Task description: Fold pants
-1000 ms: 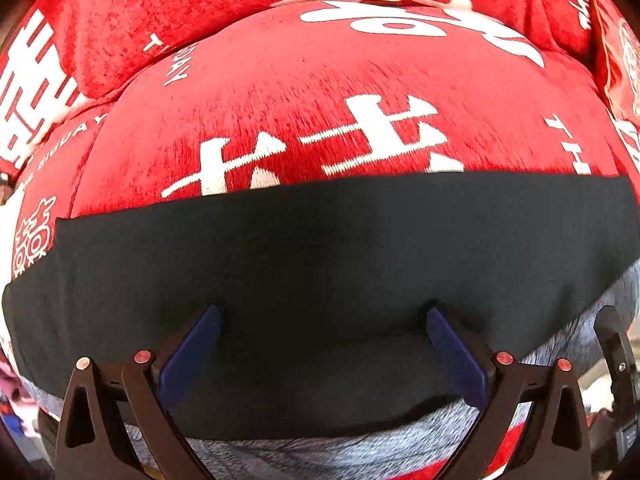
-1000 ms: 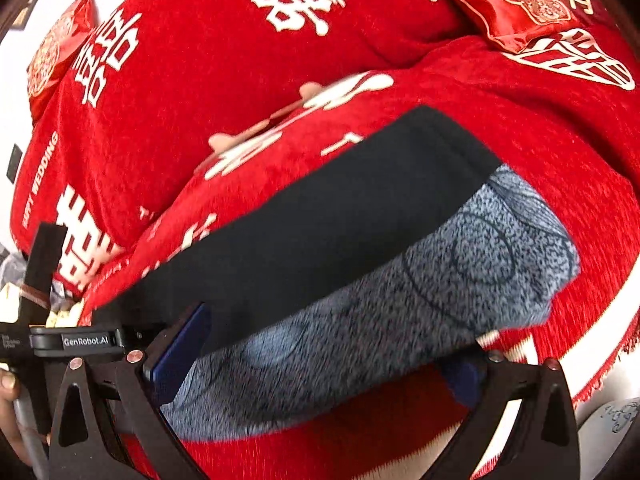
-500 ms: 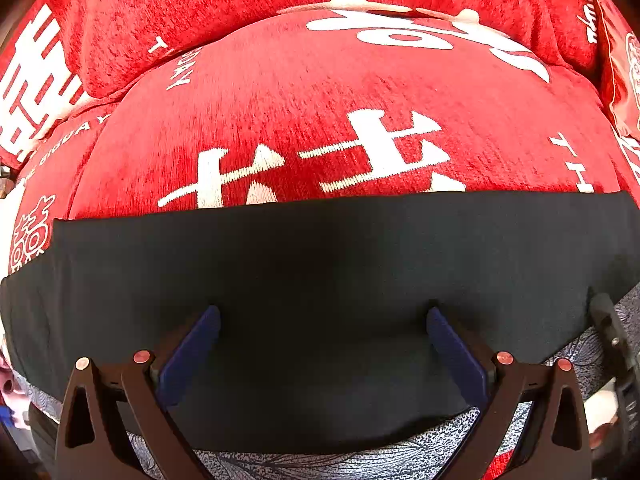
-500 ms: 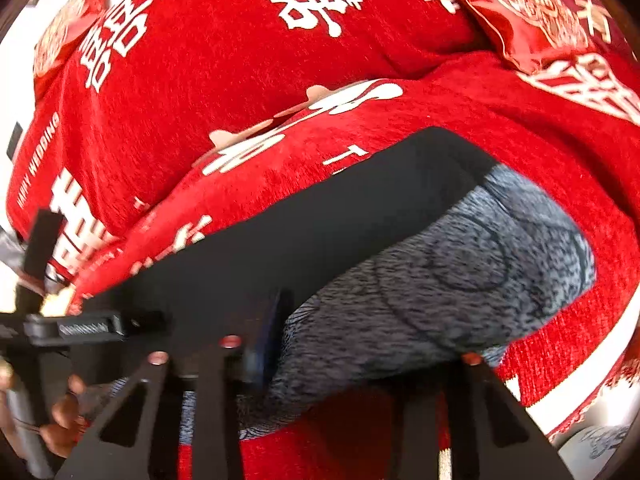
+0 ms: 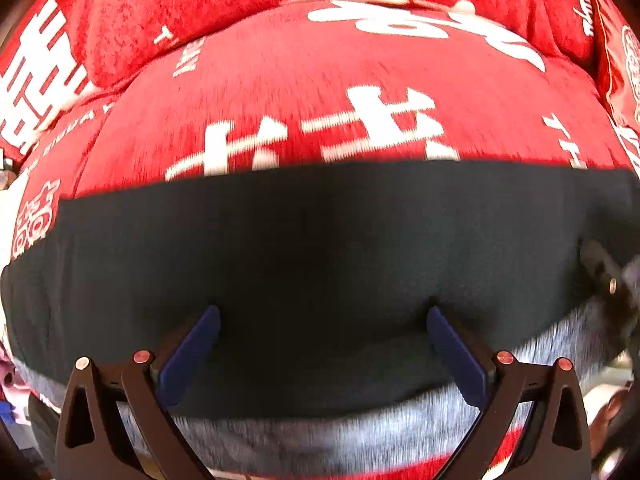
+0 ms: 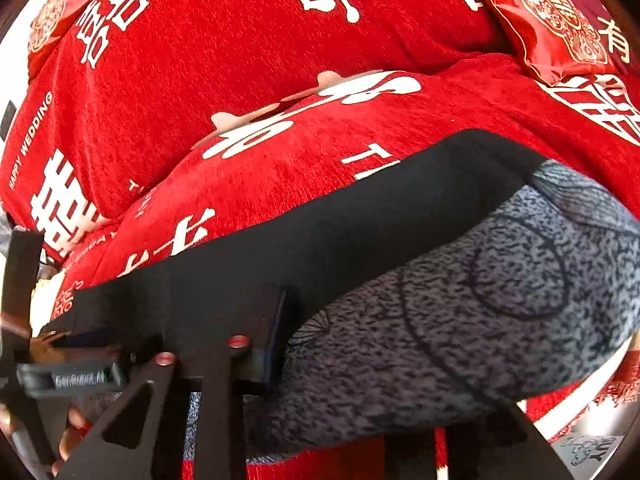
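The pants [image 5: 320, 248] lie across a red sofa seat: a black band on the far side and grey patterned fabric [image 6: 460, 320] on the near side. My left gripper [image 5: 323, 322] is open, its blue pads [image 5: 192, 352] spread wide over the black part near the front edge. My right gripper [image 6: 360, 360] is closing over the grey fabric's near edge; its left finger [image 6: 276, 328] rests against the cloth and its right finger is hidden under the fabric. The left gripper's body shows in the right wrist view [image 6: 68, 376].
The sofa is covered in a red cloth [image 5: 320, 92] with white characters. A red embroidered cushion [image 6: 556, 16] lies at the back right. The seat's front edge with a white trim and red fringe [image 6: 616, 384] is at the lower right.
My right gripper's fingers have narrowed a lot around the grey fabric edge and it has pushed forward. My left gripper has stayed open, shifting slightly back.
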`<state>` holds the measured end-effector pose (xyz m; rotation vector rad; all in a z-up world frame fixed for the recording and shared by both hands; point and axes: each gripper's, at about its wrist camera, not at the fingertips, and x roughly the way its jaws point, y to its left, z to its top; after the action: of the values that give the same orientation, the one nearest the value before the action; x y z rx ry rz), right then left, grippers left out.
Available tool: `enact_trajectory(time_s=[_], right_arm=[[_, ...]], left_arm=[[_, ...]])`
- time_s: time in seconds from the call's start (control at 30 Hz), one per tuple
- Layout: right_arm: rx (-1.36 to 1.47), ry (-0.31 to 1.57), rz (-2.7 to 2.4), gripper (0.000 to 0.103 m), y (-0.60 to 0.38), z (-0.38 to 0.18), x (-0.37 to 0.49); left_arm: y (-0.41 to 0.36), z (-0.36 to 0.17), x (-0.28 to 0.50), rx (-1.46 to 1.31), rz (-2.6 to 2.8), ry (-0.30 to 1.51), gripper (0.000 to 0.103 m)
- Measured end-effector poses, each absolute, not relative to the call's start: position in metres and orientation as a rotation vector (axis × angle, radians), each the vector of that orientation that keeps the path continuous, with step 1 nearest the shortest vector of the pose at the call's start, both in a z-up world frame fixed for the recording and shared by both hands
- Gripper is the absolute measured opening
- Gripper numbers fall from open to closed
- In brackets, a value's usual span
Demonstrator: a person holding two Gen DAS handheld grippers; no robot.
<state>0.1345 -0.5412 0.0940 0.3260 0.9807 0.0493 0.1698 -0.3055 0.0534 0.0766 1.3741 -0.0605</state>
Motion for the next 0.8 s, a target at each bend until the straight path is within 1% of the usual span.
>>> enact_trajectory(time_s=[0.17,0.3,0.4,0.57,0.6,0.7,0.8], right_arm=[[0.264,0.988,0.007,0.024,-0.530,0.108,0.132],[0.066,0.904,-0.007,0.024,-0.487,0.149,0.125],[-0.113,0.841,-0.021,0.023,-0.447,0.174,0.118],[-0.328,0.765,-0.022,0.023,-0.381,0.192,0.106],[-0.372,0.748,-0.016,0.024,-0.367,0.191,0.103],[-0.465,0.716,0.030,0.024,-0.324,0.184,0.097],[-0.545,0.719,0.069,0.024,-0.283,0.162,0.095]], left_arm=[[-0.309,0.051,0.156,0.107,-0.083,1.376,0.103],[-0.308,0.051,0.164,0.117,-0.124,1.404,0.103],[-0.291,0.058,0.171,0.050,-0.203,1.456,0.103],[-0.213,0.082,0.175,-0.106,-0.169,1.388,0.103],[-0.187,0.086,0.177,-0.133,-0.132,1.372,0.103],[-0.128,0.089,0.178,-0.204,-0.033,1.352,0.103],[-0.087,0.088,0.174,-0.204,0.091,1.320,0.103]])
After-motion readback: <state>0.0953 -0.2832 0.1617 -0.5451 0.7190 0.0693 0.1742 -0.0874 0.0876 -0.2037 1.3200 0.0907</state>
